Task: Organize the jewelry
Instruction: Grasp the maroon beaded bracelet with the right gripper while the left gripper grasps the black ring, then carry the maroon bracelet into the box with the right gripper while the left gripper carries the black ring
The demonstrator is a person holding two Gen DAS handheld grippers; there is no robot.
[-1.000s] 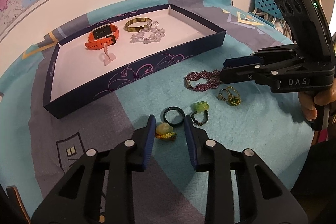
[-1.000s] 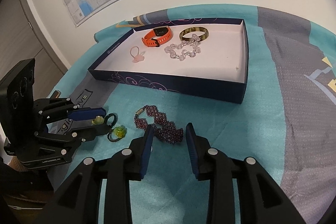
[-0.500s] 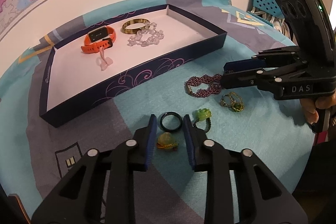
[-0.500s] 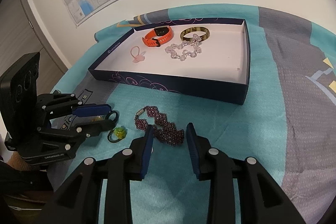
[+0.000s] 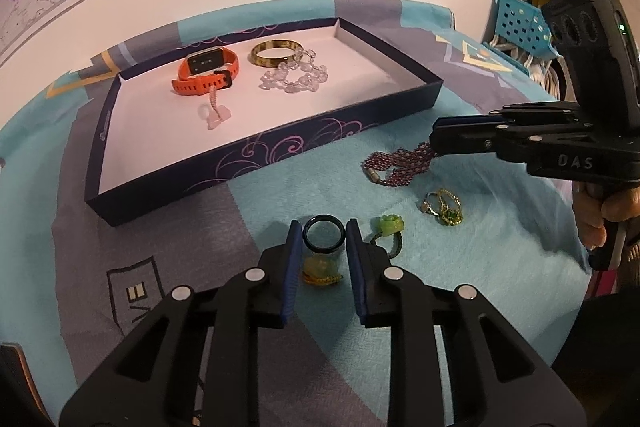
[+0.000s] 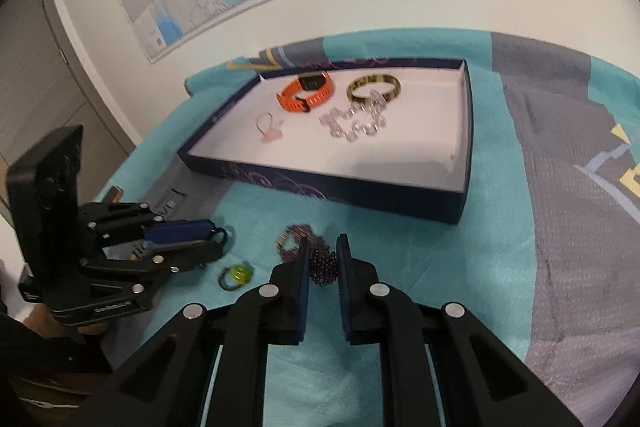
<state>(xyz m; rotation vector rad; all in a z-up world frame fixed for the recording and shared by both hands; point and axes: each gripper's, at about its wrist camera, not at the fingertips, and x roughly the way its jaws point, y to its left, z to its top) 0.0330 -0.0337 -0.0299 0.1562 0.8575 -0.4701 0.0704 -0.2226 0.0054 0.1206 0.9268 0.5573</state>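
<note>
A black ring (image 5: 324, 234) sits between the blue fingertips of my left gripper (image 5: 324, 241), which is shut on it; the left gripper (image 6: 214, 241) also shows in the right wrist view with the black ring (image 6: 222, 235) at its tip. A yellow pendant (image 5: 322, 269) lies on the cloth further back between its fingers. My right gripper (image 6: 323, 253) straddles the purple bead bracelet (image 6: 322, 265); its jaws are closing and the beads fill the gap. In the left wrist view the right gripper (image 5: 434, 143) has its tip on the purple bracelet (image 5: 396, 165).
A dark blue box tray (image 5: 280, 155) holds an orange watch (image 5: 208, 71), a gold bangle (image 5: 276, 53), a clear bead bracelet (image 5: 296, 79) and a pink charm (image 5: 216, 115). A green flower ring (image 5: 388, 227) and gold rings (image 5: 444, 207) lie on the teal cloth.
My left gripper slid forward off the yellow pendant and narrowed onto the black ring. The right gripper's jaws came together around the purple bracelet.
</note>
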